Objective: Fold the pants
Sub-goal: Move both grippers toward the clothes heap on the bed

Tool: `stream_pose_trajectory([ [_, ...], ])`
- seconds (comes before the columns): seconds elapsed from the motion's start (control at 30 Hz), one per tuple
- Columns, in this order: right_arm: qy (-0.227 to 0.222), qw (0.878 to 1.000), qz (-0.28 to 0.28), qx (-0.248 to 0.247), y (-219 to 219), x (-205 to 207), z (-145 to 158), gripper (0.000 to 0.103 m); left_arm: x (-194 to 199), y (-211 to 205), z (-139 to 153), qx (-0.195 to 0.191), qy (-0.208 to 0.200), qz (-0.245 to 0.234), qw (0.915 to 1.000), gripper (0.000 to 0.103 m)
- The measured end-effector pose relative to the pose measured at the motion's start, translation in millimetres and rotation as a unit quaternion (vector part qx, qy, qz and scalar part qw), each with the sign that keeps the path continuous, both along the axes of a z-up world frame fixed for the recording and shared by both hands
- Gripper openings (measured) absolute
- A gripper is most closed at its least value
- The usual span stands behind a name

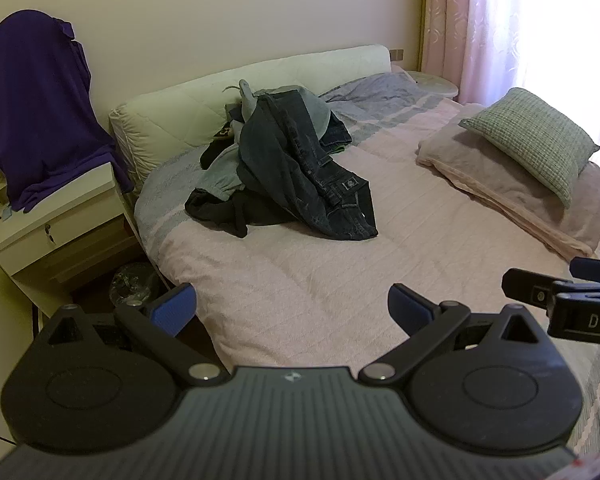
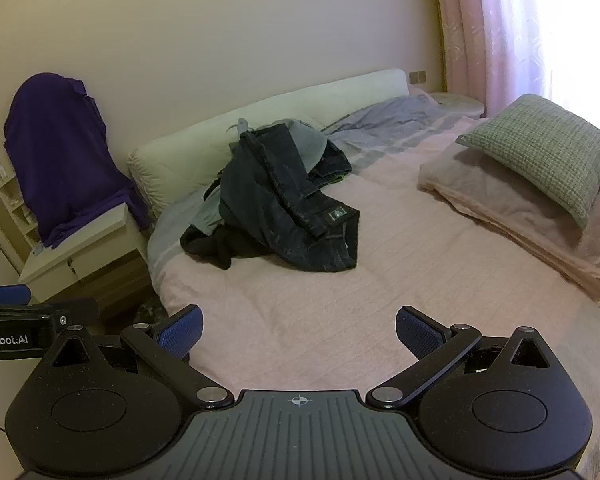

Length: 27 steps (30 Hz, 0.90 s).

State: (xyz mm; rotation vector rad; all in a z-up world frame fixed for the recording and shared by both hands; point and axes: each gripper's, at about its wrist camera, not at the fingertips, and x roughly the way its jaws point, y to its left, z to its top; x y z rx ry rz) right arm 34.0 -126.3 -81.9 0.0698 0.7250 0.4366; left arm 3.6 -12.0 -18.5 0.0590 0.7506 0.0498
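Note:
A heap of pants lies crumpled on the pink bed near the headboard. Dark denim jeans [image 1: 300, 176] [image 2: 284, 216] drape over the top, with a light grey pair [image 1: 220, 170] and black fabric [image 1: 220, 212] under them. My left gripper [image 1: 292, 312] hovers open above the bed's near edge, well short of the heap, nothing between its blue pads. My right gripper [image 2: 298, 334] is open too and empty, at a similar distance. Each gripper shows at the edge of the other's view: the right gripper [image 1: 572, 280] and the left gripper [image 2: 20, 300].
A green checked pillow [image 1: 536, 136] rests on a folded pink blanket [image 1: 500, 188] at the right. A white nightstand [image 1: 56, 224] with a purple garment [image 1: 40, 108] draped above it stands left of the bed. Pink curtains [image 1: 520, 20] hang at the back right.

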Motion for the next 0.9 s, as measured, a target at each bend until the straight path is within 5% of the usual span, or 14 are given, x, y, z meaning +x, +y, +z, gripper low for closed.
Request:
stream_pose_trajectory([
  [0.53, -0.001, 1.0, 0.005, 0.004, -11.0, 13.6, 0.0, 0.101, 9.2, -12.2, 2.8, 0.003, 0.001, 0.001, 1.0, 0.101],
  [0.9, 0.014, 0.999, -0.015, 0.026, -11.7, 36.1, -14.6, 0.101, 46.2, 15.7, -20.6, 0.001, 0.031, 0.008, 0.9995, 0.101],
])
